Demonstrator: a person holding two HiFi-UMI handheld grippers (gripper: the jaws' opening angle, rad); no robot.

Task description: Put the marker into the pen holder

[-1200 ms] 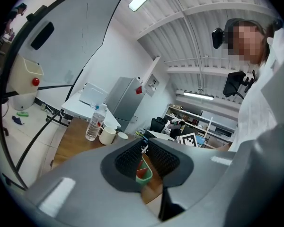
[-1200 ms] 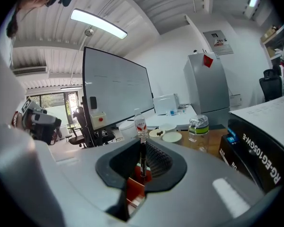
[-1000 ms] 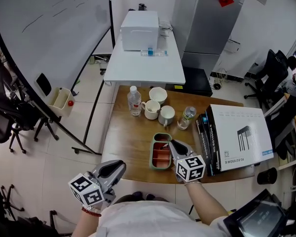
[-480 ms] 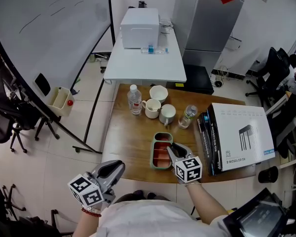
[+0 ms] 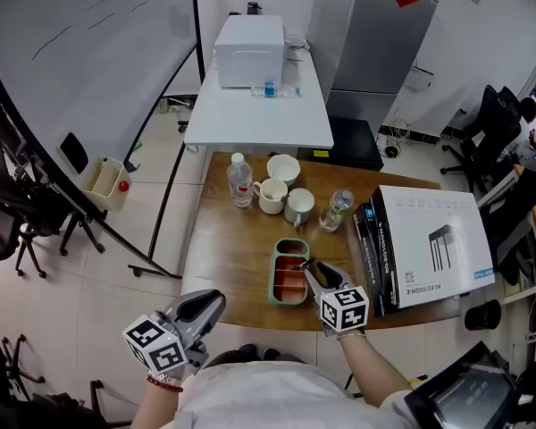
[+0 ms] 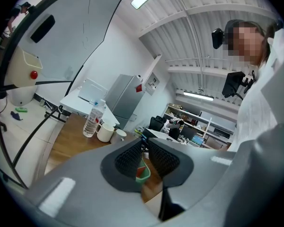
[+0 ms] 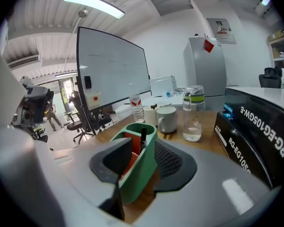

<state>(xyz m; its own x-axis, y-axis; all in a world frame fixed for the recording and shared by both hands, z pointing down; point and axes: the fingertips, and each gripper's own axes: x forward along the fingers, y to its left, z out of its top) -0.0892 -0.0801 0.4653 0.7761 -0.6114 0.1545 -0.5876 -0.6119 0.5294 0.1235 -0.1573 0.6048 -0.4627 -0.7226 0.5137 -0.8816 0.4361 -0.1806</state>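
The marker stands upright in the far compartment of the green pen holder, leaning against its right wall. It sits just beyond the tips of the right tongs and is touched by neither pad. These tongs are spread and have just been opening. One jaw sits over the holder's orange inside and the other outside its right wall, so that wall runs between them. The holder rests near the front edge of the wooden bench, with two mugs, a water bottle and a glass jar beyond it. Black and white boxes lie to its right. We hold the left tongs off the bench, well apart from the holder, their pads barely apart and pinching nothing.
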